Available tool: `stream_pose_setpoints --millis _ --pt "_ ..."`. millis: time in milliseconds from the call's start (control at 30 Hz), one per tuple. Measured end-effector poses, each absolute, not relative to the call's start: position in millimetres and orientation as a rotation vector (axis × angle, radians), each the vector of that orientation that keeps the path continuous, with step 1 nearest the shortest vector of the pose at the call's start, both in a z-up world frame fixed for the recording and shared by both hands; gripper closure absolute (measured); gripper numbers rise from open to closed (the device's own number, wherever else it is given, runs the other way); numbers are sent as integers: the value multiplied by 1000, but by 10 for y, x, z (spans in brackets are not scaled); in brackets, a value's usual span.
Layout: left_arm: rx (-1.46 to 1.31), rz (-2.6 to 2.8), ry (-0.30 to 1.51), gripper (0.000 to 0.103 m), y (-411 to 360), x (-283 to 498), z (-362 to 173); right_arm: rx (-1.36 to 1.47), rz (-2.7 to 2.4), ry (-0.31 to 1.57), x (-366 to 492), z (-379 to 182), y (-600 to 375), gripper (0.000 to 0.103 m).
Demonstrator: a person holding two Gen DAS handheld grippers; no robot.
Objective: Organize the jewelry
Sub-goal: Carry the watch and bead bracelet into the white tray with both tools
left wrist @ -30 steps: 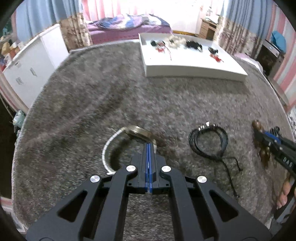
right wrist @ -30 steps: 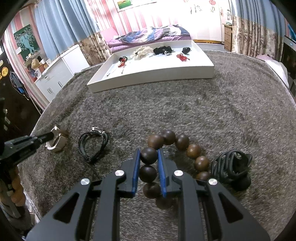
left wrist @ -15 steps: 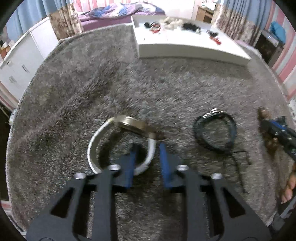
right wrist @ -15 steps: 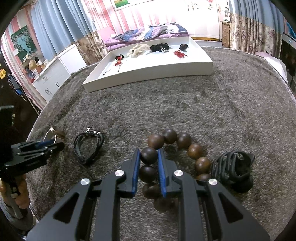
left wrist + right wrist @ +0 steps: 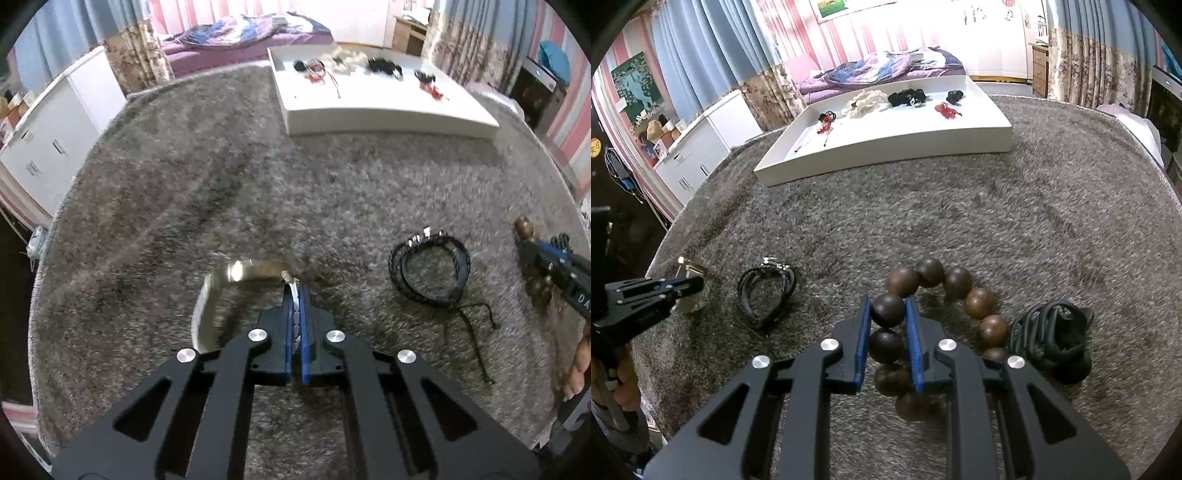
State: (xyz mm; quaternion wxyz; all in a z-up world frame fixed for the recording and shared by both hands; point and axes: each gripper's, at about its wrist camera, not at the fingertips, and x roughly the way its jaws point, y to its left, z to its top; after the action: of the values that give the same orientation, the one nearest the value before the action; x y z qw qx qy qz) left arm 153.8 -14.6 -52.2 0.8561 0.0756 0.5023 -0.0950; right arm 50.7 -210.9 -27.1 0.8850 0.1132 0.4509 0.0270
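Jaws just closing, my left gripper [image 5: 294,295] pinches the watch [image 5: 236,291] strap edge-on; my right gripper [image 5: 888,308] clamps the bead bracelet [image 5: 925,317], both pointing toward the white tray [image 5: 886,142].

We see a grey shaggy carpet [image 5: 960,206] carrying everything: a white tray [image 5: 886,142] lies at its far side, and nearer us, from left to right in the right wrist view, lie a white-banded watch [image 5: 207,306], a black braided bracelet [image 5: 767,291], a string of brown wooden beads [image 5: 960,291] and a bundle of black cord [image 5: 1052,336]
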Motion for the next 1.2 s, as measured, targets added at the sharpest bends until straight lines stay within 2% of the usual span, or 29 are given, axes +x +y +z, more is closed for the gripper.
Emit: stream_pose_setpoints --millis 367,700,867,1000,1200 --pt "53 -212 998 102 25 1523 -209 256 63 924 500 -186 -2139 84" --pt "61 -260 934 102 -249 1818 356 253 73 814 714 400 -2282 84" --pt "56 -291 883 102 -459 2213 641 248 72 764 1036 667 -2357 84" --pt "4 -317 914 102 -577 2642 636 231 48 752 1396 824 -2438 84" --pt "-2 -292 944 102 -889 3288 322 141 -71 767 2070 837 -2634 84"
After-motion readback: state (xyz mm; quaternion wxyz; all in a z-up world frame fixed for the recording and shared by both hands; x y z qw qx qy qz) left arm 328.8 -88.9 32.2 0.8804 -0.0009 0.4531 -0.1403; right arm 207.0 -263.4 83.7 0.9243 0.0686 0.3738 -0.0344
